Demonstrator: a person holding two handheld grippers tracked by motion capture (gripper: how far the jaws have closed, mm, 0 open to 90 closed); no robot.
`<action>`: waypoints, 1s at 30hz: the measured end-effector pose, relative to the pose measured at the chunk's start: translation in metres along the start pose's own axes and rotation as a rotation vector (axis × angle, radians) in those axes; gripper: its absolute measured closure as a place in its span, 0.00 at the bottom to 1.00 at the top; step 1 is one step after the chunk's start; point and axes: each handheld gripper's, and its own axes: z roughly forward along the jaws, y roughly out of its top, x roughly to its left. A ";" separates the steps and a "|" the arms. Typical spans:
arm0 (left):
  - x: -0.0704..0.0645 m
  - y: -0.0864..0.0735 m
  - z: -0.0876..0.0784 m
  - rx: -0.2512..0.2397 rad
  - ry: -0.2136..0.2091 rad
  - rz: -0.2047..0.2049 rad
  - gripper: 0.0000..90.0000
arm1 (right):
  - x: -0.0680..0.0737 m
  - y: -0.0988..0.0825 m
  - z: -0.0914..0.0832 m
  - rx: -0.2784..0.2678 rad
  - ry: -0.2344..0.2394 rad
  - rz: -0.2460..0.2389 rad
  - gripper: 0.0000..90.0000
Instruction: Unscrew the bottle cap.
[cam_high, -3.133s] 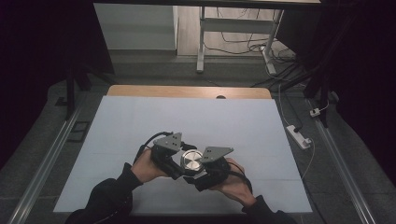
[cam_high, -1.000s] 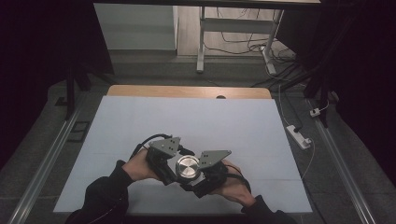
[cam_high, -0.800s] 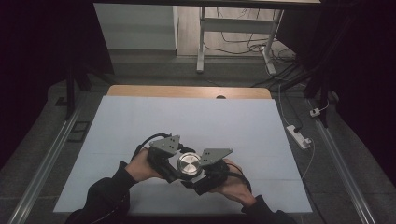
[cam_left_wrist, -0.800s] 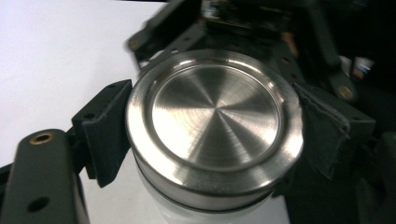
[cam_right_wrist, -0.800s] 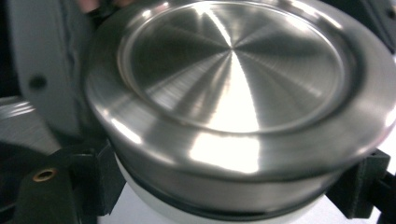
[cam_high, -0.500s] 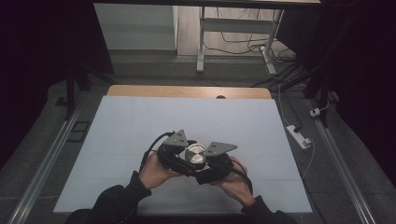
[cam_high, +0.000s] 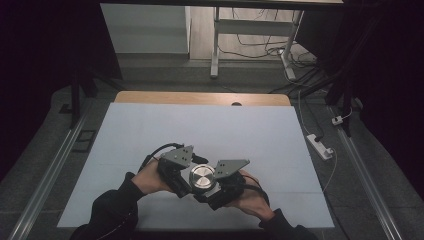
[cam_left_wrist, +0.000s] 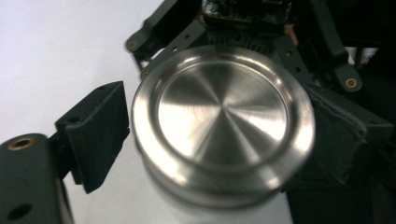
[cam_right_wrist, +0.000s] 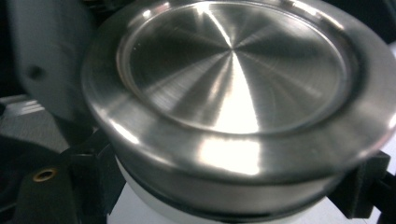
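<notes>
Round brushed-steel lid atop a white container, near the front edge of the pale table. Right gripper clamps the container body; left gripper brackets the lid, its jaws just closing, left pad clear of the rim.

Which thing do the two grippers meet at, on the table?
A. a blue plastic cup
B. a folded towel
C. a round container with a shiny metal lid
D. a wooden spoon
C: the high view shows the left gripper and right gripper on either side of the round container, and its brushed metal lid shines.
</notes>
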 end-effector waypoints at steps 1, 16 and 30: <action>0.000 0.000 0.000 0.000 0.000 0.000 0.18 | 0.000 0.000 0.000 0.000 0.000 0.000 0.17; -0.004 0.009 0.015 -0.073 0.280 -0.216 0.21 | -0.013 -0.003 -0.003 -0.003 -0.189 0.121 0.17; -0.004 0.012 0.000 -0.104 0.271 -0.253 0.21 | -0.017 -0.005 -0.004 -0.010 -0.217 0.132 0.17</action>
